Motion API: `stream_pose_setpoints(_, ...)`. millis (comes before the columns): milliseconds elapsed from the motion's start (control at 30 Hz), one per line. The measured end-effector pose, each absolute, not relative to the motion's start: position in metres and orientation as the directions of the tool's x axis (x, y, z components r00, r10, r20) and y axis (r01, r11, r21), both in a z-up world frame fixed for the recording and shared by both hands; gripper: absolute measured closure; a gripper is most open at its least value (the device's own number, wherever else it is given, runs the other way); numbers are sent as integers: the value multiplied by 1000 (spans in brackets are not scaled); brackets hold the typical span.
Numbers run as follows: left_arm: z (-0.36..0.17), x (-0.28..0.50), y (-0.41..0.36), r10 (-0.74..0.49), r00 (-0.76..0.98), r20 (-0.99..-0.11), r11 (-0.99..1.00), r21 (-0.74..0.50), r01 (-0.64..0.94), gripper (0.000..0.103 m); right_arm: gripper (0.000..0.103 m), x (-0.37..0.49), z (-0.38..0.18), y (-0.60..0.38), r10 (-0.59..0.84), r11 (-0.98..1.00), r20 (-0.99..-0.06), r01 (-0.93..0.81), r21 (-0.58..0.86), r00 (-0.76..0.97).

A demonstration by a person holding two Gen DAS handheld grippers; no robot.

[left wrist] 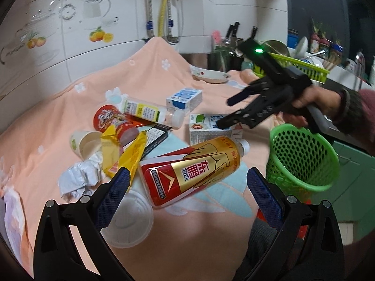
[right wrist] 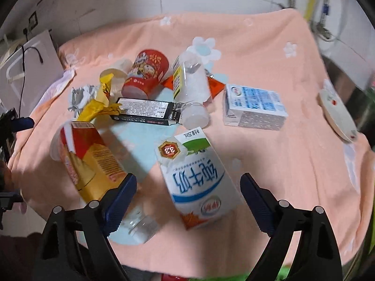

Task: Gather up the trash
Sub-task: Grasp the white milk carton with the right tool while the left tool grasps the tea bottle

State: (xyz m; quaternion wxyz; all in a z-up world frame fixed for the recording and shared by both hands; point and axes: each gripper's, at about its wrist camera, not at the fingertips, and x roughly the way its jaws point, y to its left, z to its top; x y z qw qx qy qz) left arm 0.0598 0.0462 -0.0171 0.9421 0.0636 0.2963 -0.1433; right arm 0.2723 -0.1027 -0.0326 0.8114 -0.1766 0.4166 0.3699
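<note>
Hovering wide-jawed, right gripper straddles milk carton untouched.

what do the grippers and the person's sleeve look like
Both are black plastic with two long fingers lined with textured blue pads and silver bolts at the pivots. Seen from the left wrist camera, the right gripper has a boxy black body with a lit green light and a grey handle. The sleeve is dark grey knit under dusty pink.

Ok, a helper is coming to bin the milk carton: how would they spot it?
On the peach flowered cloth, look at the near edge of the litter pile. The milk carton lies flat beside the red-and-gold bottle; unlike the blue-printed box, it has a green corner.
</note>
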Motion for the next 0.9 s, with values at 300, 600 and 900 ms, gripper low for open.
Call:
stream_pose_setpoints(300,-21,85,45,-286,730,-621,913,54,403,5,19,315,-57,-84,442,587,-867,-805,85,231)
stream_pose_setpoints(600,-22,117,30,-323,663,-676,834,128,537,5,32,320,-77,-80,429,564,-888,-817,119,167)
stream_pose_setpoints(900,-29,147,10,-375,546,-749,718,138,683,6,33,312,-63,-120,456,665,-854,-733,142,248)
